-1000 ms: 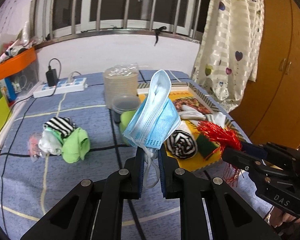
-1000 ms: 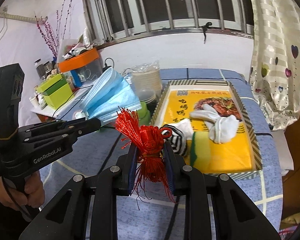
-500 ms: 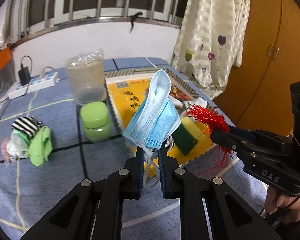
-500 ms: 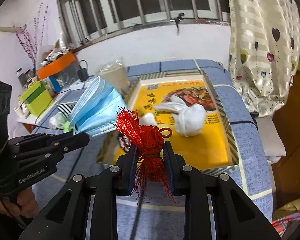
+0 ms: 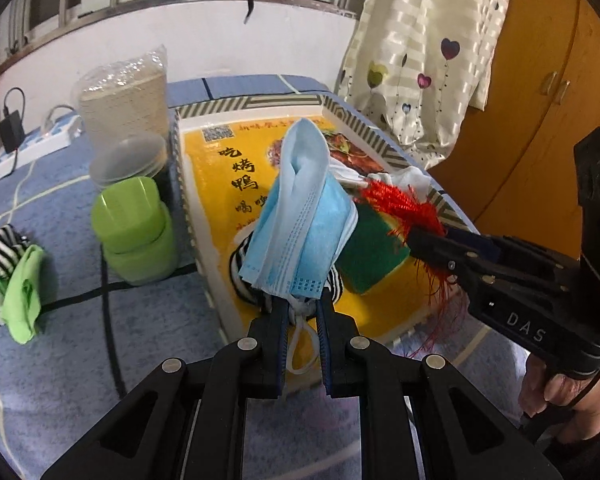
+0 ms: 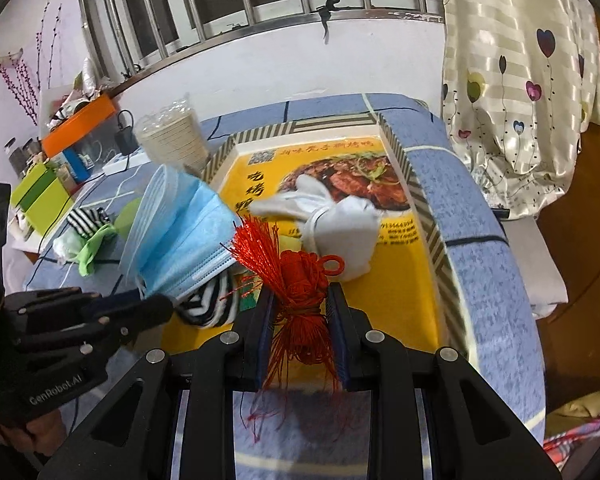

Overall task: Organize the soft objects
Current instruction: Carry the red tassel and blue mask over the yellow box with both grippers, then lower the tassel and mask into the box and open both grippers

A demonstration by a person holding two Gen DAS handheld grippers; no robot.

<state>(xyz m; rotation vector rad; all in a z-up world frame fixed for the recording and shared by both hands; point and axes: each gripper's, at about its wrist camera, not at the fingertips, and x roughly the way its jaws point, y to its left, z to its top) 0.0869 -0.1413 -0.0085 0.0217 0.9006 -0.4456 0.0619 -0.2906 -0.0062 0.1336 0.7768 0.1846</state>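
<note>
1. At nine o'clock in the left wrist view, a pile of socks [image 5: 10,276] in green, white and stripes lies on the blue table [image 5: 80,360], well apart from the tray.
2. A green jar [image 5: 134,232] stands at ten o'clock, just beside the tray's [image 5: 198,216] left wall; a stack of plastic cups [image 5: 124,116] stands behind it.
3. The left gripper [image 5: 302,312] is clamped on the bunched ear loops of a blue face mask [image 5: 300,220], which stands up above the tray's near left part, over a striped sock [image 5: 240,280].
4. A green sponge [image 5: 368,252] lies in the tray at the centre, a white sock [image 6: 340,232] beyond it.
5. The right gripper [image 6: 300,312] is closed on a red tassel [image 6: 296,276], at three o'clock from the mask, over the tray's near edge.
6. Risk, as I judge it: the mask is held only by its thin loops, so it could slip out early and land on the table.
7. The tassel's loose threads hang between the jaws; on release they may snag and drag it back out.
8. The two grippers are close together and could bump.
</note>
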